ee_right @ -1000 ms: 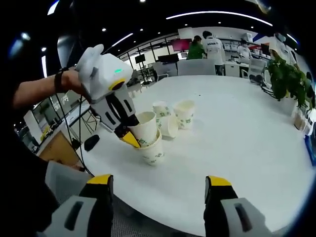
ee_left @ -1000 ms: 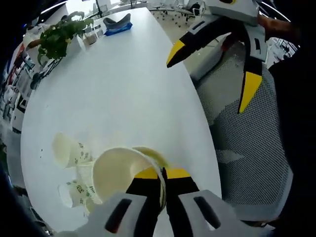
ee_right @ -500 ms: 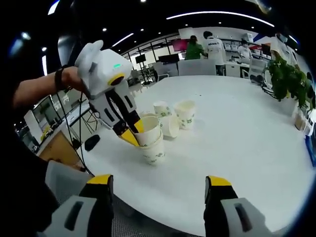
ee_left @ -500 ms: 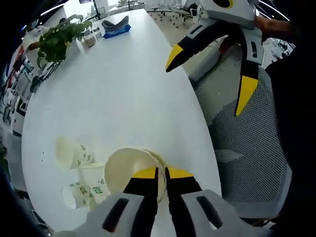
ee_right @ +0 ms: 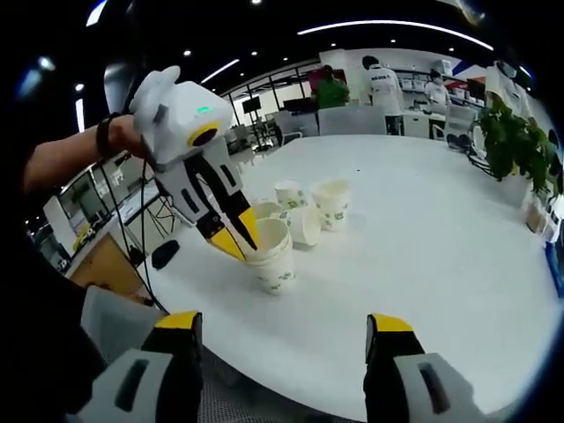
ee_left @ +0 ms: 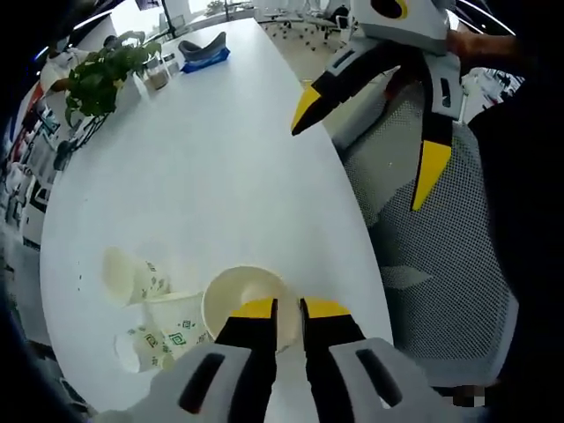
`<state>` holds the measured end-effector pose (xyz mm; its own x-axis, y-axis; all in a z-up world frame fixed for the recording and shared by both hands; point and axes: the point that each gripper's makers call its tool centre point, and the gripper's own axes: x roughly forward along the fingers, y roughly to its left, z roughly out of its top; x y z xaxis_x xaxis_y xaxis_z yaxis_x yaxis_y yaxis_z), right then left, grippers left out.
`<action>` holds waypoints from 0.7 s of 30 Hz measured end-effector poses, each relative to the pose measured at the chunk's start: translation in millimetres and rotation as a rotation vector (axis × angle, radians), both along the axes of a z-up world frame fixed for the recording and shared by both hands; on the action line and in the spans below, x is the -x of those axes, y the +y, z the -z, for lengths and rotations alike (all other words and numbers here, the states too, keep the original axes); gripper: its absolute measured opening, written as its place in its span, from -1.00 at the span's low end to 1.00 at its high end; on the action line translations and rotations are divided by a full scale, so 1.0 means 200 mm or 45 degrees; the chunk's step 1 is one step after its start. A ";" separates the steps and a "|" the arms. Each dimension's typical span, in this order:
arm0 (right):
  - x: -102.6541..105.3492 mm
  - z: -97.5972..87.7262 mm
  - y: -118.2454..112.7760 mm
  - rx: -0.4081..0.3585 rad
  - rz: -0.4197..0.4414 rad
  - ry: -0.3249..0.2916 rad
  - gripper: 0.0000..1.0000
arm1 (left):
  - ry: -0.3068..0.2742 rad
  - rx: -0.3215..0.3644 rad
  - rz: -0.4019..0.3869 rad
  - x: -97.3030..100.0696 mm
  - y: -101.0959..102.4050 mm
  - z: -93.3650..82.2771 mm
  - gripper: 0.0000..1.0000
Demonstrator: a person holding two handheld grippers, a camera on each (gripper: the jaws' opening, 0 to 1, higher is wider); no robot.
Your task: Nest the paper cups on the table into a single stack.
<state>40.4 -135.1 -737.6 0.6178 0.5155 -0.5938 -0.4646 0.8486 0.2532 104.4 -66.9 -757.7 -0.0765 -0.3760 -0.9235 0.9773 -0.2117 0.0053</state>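
White paper cups with green print stand on a white table (ee_left: 220,159). Near the table's edge is a nested stack (ee_right: 275,260) (ee_left: 245,298). My left gripper (ee_left: 287,308) (ee_right: 234,240) straddles the rim of the stack's top cup, its jaws a little apart, and the cup sits down in the cup below. Beyond the stack stand two upright cups (ee_right: 287,195) (ee_right: 330,202), with another cup (ee_right: 305,226) on its side between them. More loose cups (ee_left: 130,273) (ee_left: 145,344) lie left of the stack. My right gripper (ee_right: 284,328) (ee_left: 366,141) hangs open off the table's edge, holding nothing.
A potted plant (ee_left: 101,75) (ee_right: 511,132) and a blue object (ee_left: 204,48) sit at the table's far end. A grey mesh chair (ee_left: 441,264) stands beside the table edge. People (ee_right: 379,84) stand at desks in the background.
The tilted cup held by the left gripper has come down and settled level into the stack. The left jaws have parted slightly. The right gripper has stayed put.
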 end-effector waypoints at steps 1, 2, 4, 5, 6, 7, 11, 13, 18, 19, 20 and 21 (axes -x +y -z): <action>0.00 0.00 0.00 -0.001 0.000 -0.001 0.52 | 0.002 0.005 -0.003 0.00 0.00 0.00 -0.85; 0.00 0.00 0.00 -0.002 -0.001 -0.001 0.52 | 0.003 0.008 -0.003 -0.01 0.00 0.00 -0.85; 0.00 0.00 0.00 -0.003 0.001 -0.002 0.52 | 0.003 0.014 -0.006 0.00 0.00 -0.03 -0.82; -0.01 0.00 0.00 -0.003 0.000 -0.002 0.52 | -0.001 0.016 -0.008 -0.01 0.00 -0.03 -0.82; -0.01 0.00 0.00 -0.003 -0.002 -0.002 0.52 | -0.005 0.019 -0.009 -0.02 0.01 -0.03 -0.82; -0.01 0.00 0.00 -0.002 -0.003 -0.002 0.52 | -0.006 0.021 -0.010 -0.02 0.01 -0.04 -0.81; 0.00 0.00 0.01 -0.006 -0.005 -0.003 0.52 | -0.006 0.052 -0.023 -0.05 0.02 -0.09 -0.76; 0.00 0.00 0.01 -0.004 -0.009 -0.003 0.52 | -0.010 0.061 -0.024 -0.06 0.03 -0.11 -0.75; -0.01 0.00 0.01 -0.006 -0.010 -0.004 0.52 | -0.028 0.109 -0.052 -0.11 0.03 -0.23 -0.74; -0.02 0.00 0.01 -0.005 -0.011 -0.005 0.52 | -0.030 0.121 -0.063 -0.13 0.04 -0.23 -0.74; -0.02 0.00 0.01 -0.006 -0.011 -0.006 0.52 | -0.030 0.128 -0.071 -0.15 0.05 -0.23 -0.73; -0.02 0.00 0.01 -0.007 -0.012 -0.007 0.52 | -0.032 0.135 -0.078 -0.16 0.05 -0.24 -0.72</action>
